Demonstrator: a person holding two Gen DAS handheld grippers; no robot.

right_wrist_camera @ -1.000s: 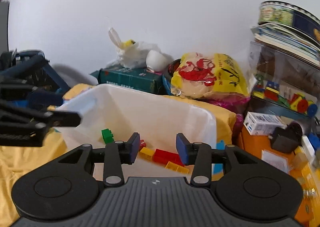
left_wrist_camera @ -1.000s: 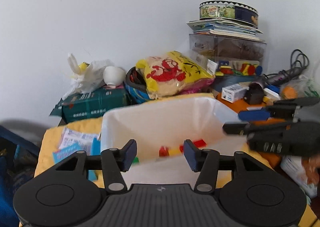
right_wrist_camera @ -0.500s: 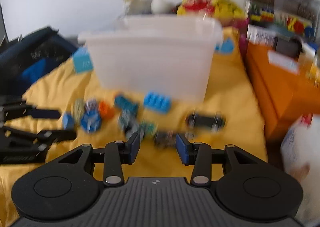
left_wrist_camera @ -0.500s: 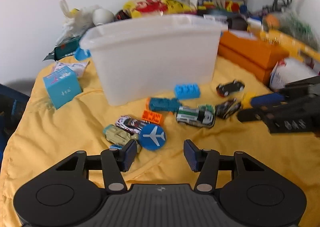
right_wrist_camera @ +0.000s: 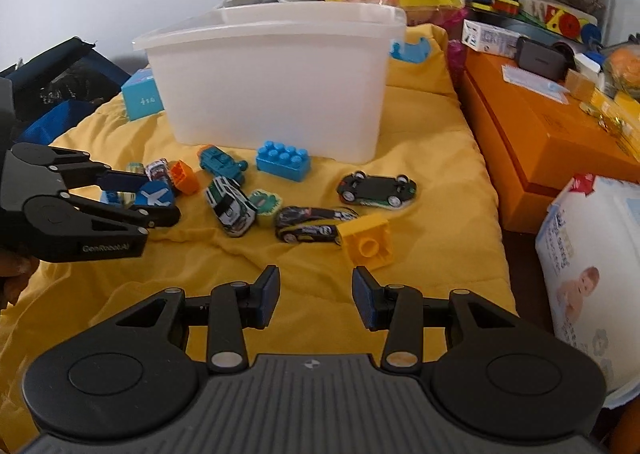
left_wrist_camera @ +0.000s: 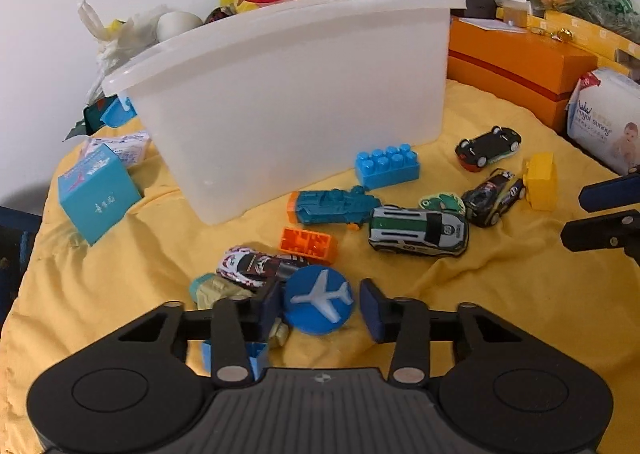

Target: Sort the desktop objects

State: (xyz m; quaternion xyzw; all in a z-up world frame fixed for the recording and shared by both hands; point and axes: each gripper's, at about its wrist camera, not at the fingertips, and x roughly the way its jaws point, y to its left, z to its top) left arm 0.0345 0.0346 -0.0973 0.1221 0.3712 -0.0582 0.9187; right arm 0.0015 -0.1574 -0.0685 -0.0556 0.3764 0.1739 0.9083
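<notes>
A yellow cloth is carrying scattered toys before the white bin. The left gripper, fingers spread, is now straddling the flat blue airplane disc, plane nose pointing left; earlier it was farther back. The right gripper is hovering released.

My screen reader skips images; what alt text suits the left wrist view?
The open left hand-held gripper straddles a blue airplane disc on a yellow cloth. Beyond lie toy cars, building blocks and a white plastic bin.

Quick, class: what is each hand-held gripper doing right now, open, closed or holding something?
Left hand-held gripper: open, straddling the blue airplane disc, not gripping it.
Right hand-held gripper: open, holding nothing.
</notes>
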